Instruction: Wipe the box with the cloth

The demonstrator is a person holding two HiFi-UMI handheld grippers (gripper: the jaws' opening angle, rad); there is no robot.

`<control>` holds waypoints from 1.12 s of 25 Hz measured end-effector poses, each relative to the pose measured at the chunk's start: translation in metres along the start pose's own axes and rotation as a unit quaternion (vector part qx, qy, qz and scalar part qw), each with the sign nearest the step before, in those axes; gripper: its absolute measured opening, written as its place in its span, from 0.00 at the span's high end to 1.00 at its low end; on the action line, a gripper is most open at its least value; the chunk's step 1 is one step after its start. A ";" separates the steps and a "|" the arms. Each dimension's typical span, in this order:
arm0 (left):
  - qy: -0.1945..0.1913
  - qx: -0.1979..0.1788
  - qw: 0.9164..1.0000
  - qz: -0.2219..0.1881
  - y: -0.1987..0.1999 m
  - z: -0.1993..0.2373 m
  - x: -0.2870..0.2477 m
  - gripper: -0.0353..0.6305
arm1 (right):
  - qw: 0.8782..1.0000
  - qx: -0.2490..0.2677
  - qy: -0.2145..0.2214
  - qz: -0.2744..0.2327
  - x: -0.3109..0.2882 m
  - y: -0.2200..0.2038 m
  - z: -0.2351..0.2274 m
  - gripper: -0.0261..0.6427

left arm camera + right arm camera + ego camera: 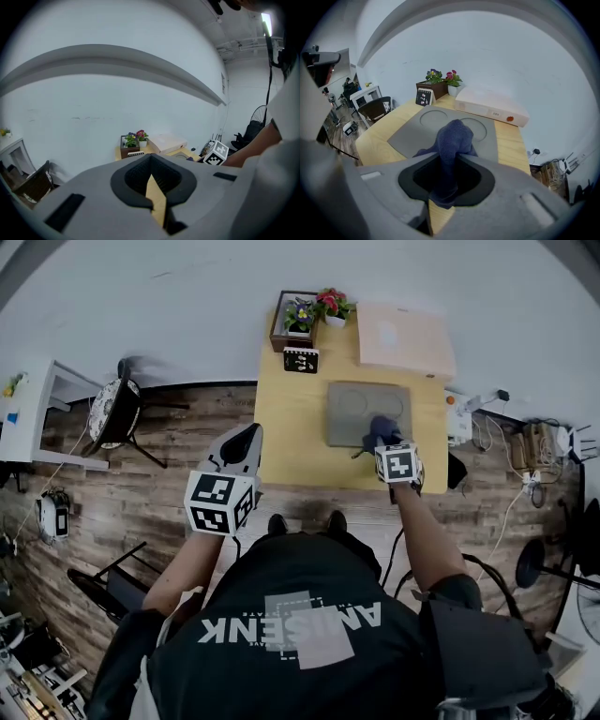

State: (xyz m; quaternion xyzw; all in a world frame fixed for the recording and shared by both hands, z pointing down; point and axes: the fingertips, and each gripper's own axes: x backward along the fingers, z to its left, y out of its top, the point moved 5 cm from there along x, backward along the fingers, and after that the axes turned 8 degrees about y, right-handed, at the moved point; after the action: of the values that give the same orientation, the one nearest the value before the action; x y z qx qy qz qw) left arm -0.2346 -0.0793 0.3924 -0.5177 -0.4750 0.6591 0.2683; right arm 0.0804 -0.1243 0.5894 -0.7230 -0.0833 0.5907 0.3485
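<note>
The box (491, 107), white and flat, lies just beyond the grey mat (349, 418), at the far right of the desk (291, 442) and against the wall. The dark blue cloth (452, 136) is pinched in the right claw (456, 156), bunched between its jaws above the mat's near right part. The left claw (151, 157) is pressed together with nothing in it, held well left of the mat by the desk's left edge. Potted flowers (311, 310) stand beyond the mat's left side.
</note>
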 end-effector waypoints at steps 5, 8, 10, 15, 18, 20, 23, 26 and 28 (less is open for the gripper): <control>0.013 0.009 1.000 0.001 -0.011 0.031 0.018 0.96 | 1.000 0.010 0.012 0.009 -0.013 0.013 0.033 0.84; 0.022 0.016 1.000 0.000 -0.016 0.047 0.027 0.95 | 1.000 0.021 0.016 0.011 -0.021 0.020 0.052 0.84; 0.026 0.024 0.999 -0.002 -0.018 0.055 0.031 0.96 | 0.999 0.027 0.015 0.009 -0.025 0.025 0.061 0.84; 0.029 0.070 0.997 0.004 -0.026 0.072 0.043 0.95 | 1.000 0.023 0.016 0.014 -0.031 0.031 0.083 0.84; 0.033 0.093 0.995 0.007 -0.030 0.081 0.047 0.96 | 0.999 0.029 0.023 0.016 -0.034 0.035 0.095 0.84; 0.037 0.093 0.995 0.005 -0.033 0.086 0.051 0.95 | 0.999 0.030 0.025 0.015 -0.037 0.038 0.101 0.84; 0.039 0.089 0.995 0.003 -0.036 0.092 0.058 0.96 | 0.999 0.029 0.030 0.018 -0.041 0.042 0.112 0.84; 0.047 0.091 0.995 -0.007 -0.037 0.099 0.065 0.95 | 0.997 0.073 0.025 0.027 -0.045 0.047 0.126 0.84; 0.047 0.089 0.995 -0.016 -0.036 0.099 0.067 0.95 | 0.995 0.094 0.026 0.021 -0.045 0.047 0.131 0.84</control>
State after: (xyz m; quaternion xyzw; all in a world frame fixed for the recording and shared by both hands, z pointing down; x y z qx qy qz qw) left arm -0.3538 -0.0430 0.3973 -0.5147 -0.4093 0.6693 0.3459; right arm -0.0659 -0.1296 0.5891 -0.7037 -0.0034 0.5840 0.4046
